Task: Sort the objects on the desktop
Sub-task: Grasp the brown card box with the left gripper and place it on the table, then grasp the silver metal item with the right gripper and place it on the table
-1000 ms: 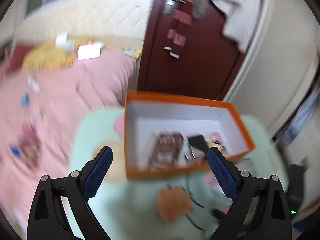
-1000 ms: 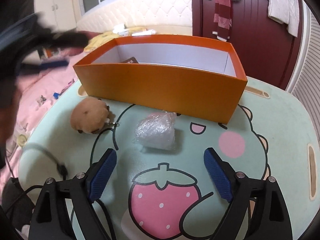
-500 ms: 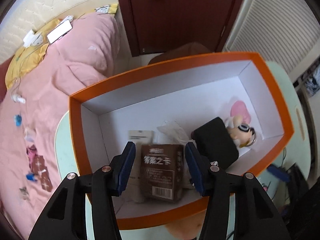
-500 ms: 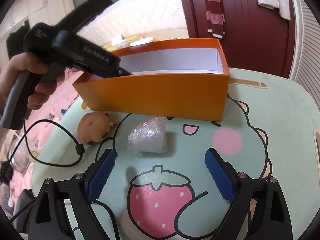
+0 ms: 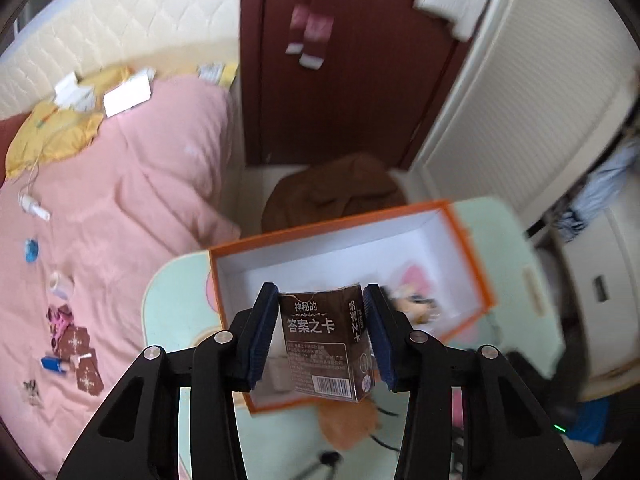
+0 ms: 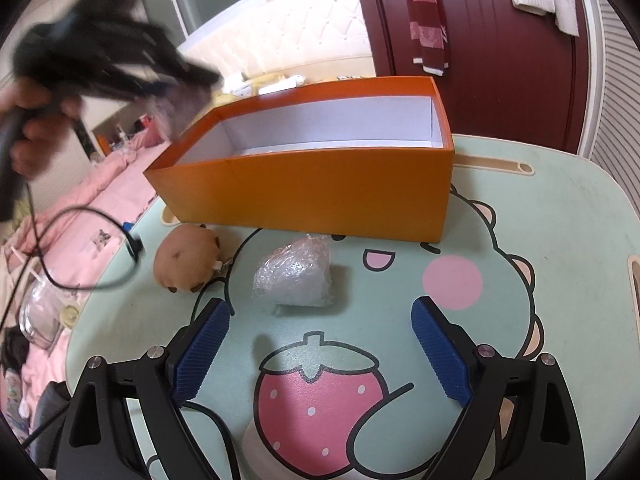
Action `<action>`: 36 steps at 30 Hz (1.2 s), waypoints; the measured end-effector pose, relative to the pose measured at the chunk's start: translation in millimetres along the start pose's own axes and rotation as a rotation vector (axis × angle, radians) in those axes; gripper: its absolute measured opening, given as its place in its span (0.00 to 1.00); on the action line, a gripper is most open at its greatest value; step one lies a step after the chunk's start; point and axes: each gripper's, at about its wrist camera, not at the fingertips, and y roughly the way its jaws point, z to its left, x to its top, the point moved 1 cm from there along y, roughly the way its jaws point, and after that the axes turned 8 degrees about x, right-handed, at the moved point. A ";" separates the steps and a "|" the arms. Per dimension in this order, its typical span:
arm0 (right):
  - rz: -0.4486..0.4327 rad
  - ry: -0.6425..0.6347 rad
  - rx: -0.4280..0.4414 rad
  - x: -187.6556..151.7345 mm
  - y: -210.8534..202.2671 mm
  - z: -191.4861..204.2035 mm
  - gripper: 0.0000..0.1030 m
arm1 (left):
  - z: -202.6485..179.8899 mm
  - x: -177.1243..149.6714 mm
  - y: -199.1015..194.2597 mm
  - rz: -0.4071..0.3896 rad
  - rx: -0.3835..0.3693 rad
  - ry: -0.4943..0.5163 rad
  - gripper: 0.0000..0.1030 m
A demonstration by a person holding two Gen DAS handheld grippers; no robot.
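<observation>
Fingers (image 5: pixel 264 334) clamp brown card box (image 5: pixel 324 340) above orange box (image 5: pixel 472 256) holding doll (image 5: pixel 416 304).

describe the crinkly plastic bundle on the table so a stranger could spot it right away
Find the orange box on the mint cartoon table. Just in front of its long side lies the plastic bundle, clear and crinkled, unlike the brown plush toy beside it.

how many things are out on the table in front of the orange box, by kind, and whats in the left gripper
brown plush toy: 1
clear plastic-wrapped bundle: 1
brown card box, held in left gripper: 1
total: 3
</observation>
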 end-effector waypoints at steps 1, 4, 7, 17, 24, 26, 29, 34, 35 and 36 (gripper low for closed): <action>-0.001 0.001 0.000 -0.2 0.0 0.1 0.90 | -1.2 -4.2 -10.8 -0.017 -0.019 0.002 0.44; -0.002 0.004 0.000 0.1 0.2 -0.9 0.90 | -6.1 -33.4 -19.9 -0.005 -0.032 0.012 0.44; -0.003 0.003 -0.001 0.1 0.3 -0.6 0.91 | -0.9 -67.3 -5.4 0.044 0.023 -0.014 0.44; 0.011 -0.028 0.013 -1.9 -10.6 -22.1 0.91 | 16.4 -129.3 51.0 0.099 0.135 -0.164 0.45; 0.015 -0.027 0.011 0.1 -8.8 -21.5 0.91 | 22.0 -140.0 49.2 0.006 0.073 -0.239 0.74; 0.015 -0.027 0.010 0.6 -8.2 -21.3 0.91 | 24.9 -146.5 46.0 -0.042 0.068 -0.276 0.77; 0.017 -0.024 0.018 1.4 -8.1 -21.3 0.91 | 24.1 -157.5 42.8 -0.101 0.043 -0.304 0.77; 0.044 -0.004 0.096 10.9 -24.4 -27.7 0.88 | 16.3 -178.1 34.7 -0.208 0.019 -0.282 0.77; 0.050 -0.005 0.109 17.5 -29.8 -28.2 0.84 | 13.8 -179.3 35.1 -0.213 0.024 -0.266 0.77; 0.053 -0.005 0.128 27.4 -35.7 -28.0 0.84 | 11.4 -178.8 36.9 -0.206 0.038 -0.248 0.77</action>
